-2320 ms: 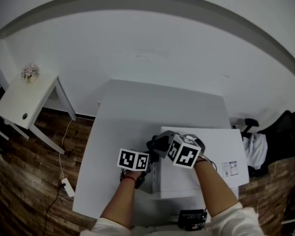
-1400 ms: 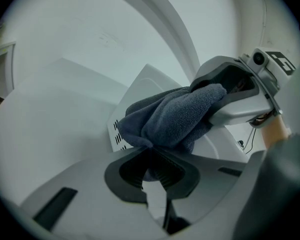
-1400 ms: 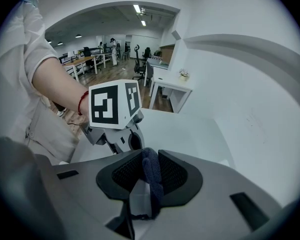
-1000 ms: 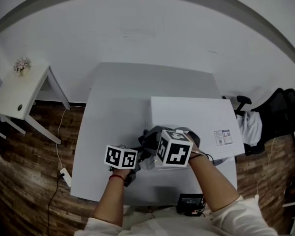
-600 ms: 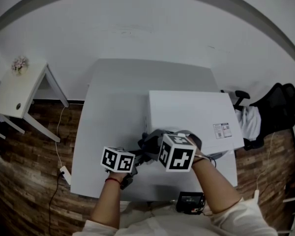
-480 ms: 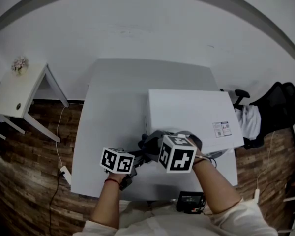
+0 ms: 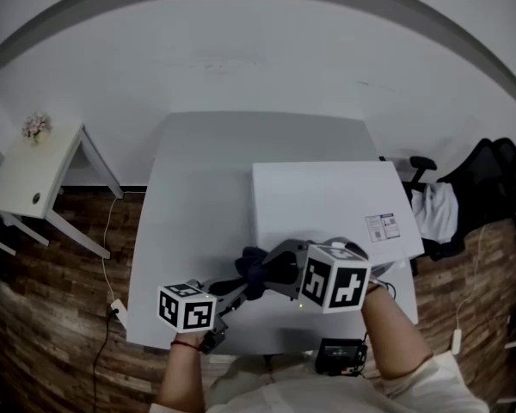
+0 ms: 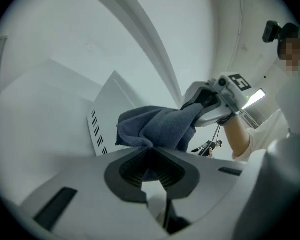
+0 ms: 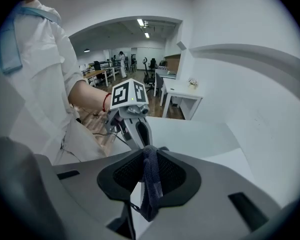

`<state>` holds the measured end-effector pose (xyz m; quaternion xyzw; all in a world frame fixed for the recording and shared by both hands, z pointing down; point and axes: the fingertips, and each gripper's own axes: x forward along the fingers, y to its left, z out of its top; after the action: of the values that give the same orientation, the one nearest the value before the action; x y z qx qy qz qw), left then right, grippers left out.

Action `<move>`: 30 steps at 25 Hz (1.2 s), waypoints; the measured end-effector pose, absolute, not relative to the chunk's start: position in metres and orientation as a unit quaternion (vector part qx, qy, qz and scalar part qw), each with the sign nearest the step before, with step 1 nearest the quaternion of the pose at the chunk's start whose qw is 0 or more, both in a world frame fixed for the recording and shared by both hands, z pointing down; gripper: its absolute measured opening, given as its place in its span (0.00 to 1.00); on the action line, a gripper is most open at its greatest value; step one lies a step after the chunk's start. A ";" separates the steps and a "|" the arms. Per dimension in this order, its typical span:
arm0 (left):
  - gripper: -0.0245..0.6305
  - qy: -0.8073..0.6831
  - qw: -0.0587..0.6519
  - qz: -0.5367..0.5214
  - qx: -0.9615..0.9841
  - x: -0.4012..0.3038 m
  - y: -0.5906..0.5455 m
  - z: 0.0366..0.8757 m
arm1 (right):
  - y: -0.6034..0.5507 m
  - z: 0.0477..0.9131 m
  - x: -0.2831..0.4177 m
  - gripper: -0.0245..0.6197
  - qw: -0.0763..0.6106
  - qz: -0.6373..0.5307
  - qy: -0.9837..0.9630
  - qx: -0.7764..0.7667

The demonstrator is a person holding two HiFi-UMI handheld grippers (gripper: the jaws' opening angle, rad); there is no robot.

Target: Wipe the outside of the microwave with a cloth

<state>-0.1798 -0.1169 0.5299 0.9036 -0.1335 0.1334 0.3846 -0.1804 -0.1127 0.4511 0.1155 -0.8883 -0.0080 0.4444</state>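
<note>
From the head view, the microwave (image 7: 327,200) stands on the right half of the white surface (image 7: 198,188). The cloth (image 7: 254,269) is off it, bunched in the air just beside its near left corner. It hangs between the left claw (image 7: 230,289) and the right claw (image 7: 282,267). The risk I see is a tug of war. With both claws on one small bundle, pulling apart could drag the cloth out of the weaker pinch and drop it on the surface. No wiping is under way while it stays off the microwave.

In the left gripper view, the cloth (image 8: 157,126) is a thick wad against the vented side wall of the microwave (image 8: 102,129). A wad like that would smear rather than wipe flat, so it probably needs spreading. The left claw (image 8: 151,156) is nearly closed, its tips pinching only a low fold of the cloth. That thin bite looks like the easier one to lose. Across the wad, the right claw (image 8: 202,104) bites its far end.

In the right gripper view, the danger is the narrow hold. The cloth (image 9: 151,184) runs as a thin twisted strand between the pads and dangles below them. The right claw (image 9: 150,154) has just been closing and now grips that strand, its jaws a little apart. Beyond it, the left claw (image 9: 137,131) reaches in from the person's side.
</note>
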 end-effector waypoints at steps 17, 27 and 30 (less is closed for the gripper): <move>0.07 -0.115 0.205 0.245 0.940 -0.009 -0.122 0.418 | -0.102 0.434 0.048 0.18 0.424 0.029 -0.858 0.289; 0.07 -0.111 0.210 0.287 0.928 0.122 -0.109 0.438 | -0.078 0.459 0.185 0.21 0.384 0.093 -0.867 0.304; 0.07 -0.120 0.215 0.312 0.918 0.139 -0.116 0.449 | -0.080 0.464 0.210 0.40 0.364 0.122 -0.857 0.343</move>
<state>0.1388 -0.1165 0.4494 0.9177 -0.1201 0.3119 0.2146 0.2099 -0.0803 0.4638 0.3426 -0.8574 0.1218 0.3641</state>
